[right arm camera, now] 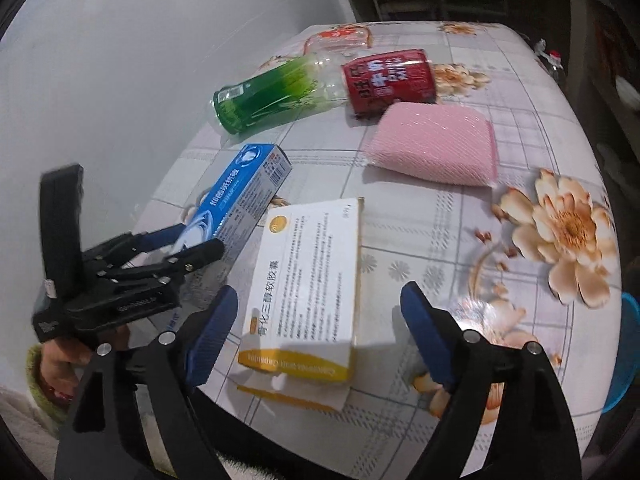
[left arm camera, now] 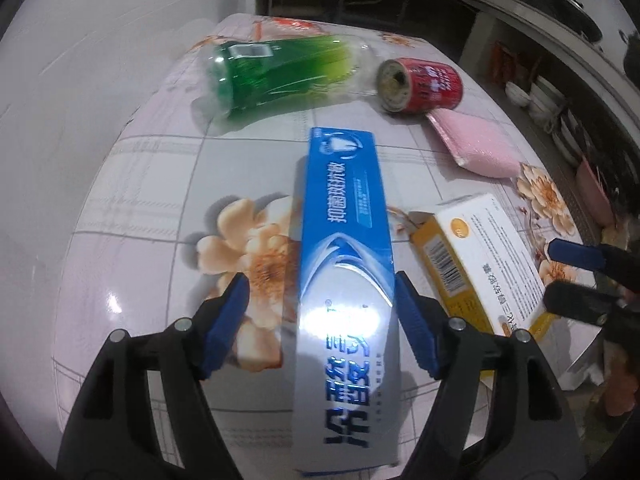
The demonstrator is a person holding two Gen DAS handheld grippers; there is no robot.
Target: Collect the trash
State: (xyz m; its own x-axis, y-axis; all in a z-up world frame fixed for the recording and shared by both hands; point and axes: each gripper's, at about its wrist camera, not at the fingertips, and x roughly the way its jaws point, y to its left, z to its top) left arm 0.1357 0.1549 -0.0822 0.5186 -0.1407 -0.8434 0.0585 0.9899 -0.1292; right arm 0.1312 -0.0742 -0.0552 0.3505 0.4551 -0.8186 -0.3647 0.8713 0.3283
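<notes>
The blue toothpaste box (left arm camera: pixel 346 240) is straddled by the spread left gripper (left arm camera: pixel 322 292), pads not yet pinching; it should be clamped squarely, clear of the yellow box (left arm camera: pixel 484 256) at three o'clock.

We note these colours. Worktop (right arm camera: pixel 440 216): pale cover, grey grid lines, peach flowers. Toothpaste box (left arm camera: pixel 346 216): blue and silver-white, dark blue lettering. Bottle (left arm camera: pixel 276 72): clear with green label. Can (right arm camera: pixel 390 80): red, white characters. Sponge (right arm camera: pixel 436 144): pink mesh. Medicine box (right arm camera: pixel 308 276): white with yellow edging. Gripper pads (right arm camera: pixel 212 332): blue on black arms.
</notes>
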